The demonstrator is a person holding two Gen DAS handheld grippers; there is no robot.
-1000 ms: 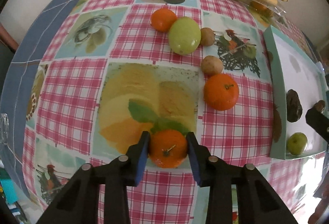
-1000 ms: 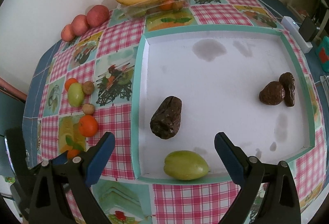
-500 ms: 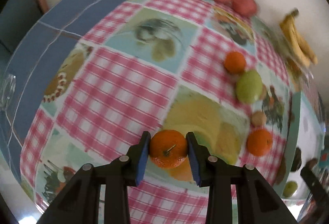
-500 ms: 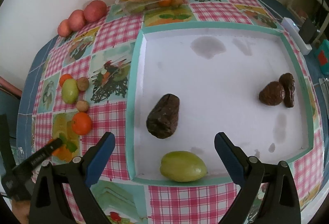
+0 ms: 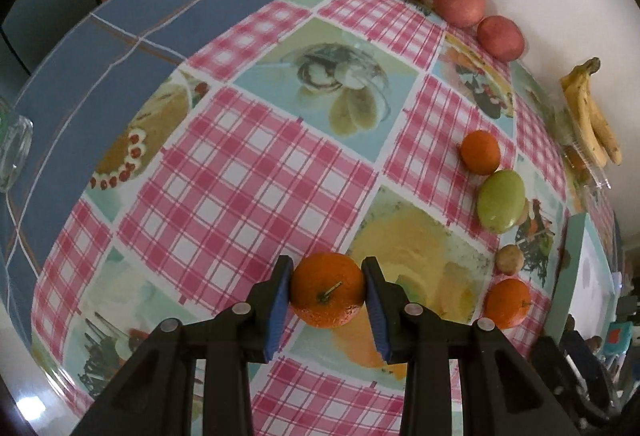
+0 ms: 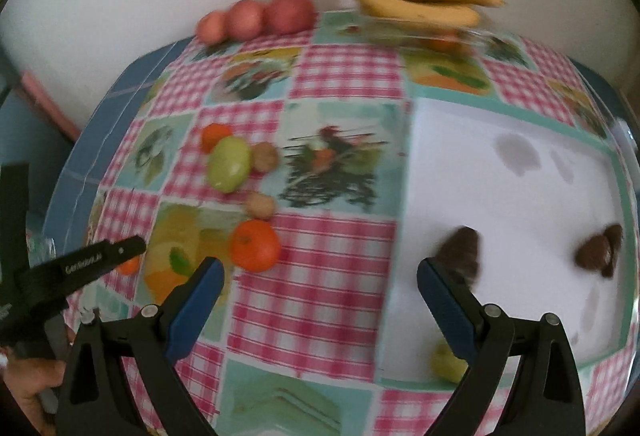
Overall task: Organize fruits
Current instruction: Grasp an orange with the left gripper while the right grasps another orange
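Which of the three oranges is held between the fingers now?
The orange with the stem, clamped by the left gripper. The other two oranges lie free on the tablecloth.

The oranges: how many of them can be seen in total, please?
3. One orange is held between the left gripper's jaws. One lies beside the green fruit. One lies near the tray's edge. The clear box under the bananas may hide more.

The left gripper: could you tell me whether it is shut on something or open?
Shut. The left gripper clamps an orange, with both blue pads pressed against its sides.
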